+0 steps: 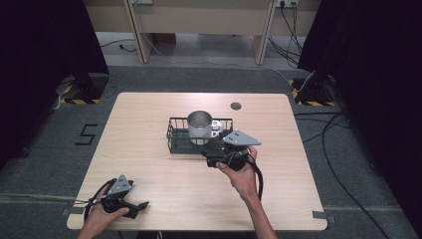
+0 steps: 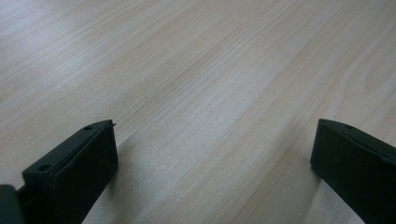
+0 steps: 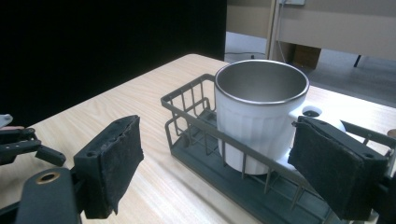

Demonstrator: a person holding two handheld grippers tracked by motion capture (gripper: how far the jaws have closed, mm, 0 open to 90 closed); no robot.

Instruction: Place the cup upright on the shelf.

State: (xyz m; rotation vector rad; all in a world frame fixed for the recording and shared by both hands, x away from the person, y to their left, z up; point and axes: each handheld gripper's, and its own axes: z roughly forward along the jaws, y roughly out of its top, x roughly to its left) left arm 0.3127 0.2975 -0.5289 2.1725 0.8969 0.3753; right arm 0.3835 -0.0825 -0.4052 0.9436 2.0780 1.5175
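Pale wood grain covers the table point(image 1: 164, 189), and most of its top lies bare, with wide free room on the left half and along the near edge. At the near left corner, close to the table's front edge, the left gripper point(image 1: 141, 205) rests low in the person's left hand point(image 1: 102, 215), its jaws spread wide with nothing between them. The left gripper view shows those two black jaws far apart over bare wood, a detail too small to read from above.

Near the table's middle stands a dark wire basket point(image 1: 175, 133), and inside it an upright white cup point(image 1: 199, 127) with a metal interior and rim. From above, the basket's right part is covered by the right gripper point(image 1: 215, 149), held in the right hand point(image 1: 242, 172) just at the basket's near right side. The right gripper view shows what the high view hides: its padded jaws are open, one on each side of the basket's near wall, apart from the cup and holding nothing. That view also catches the left gripper far off at its left edge.

A small round grommet point(image 1: 236, 105) sits near the far edge, right of centre.
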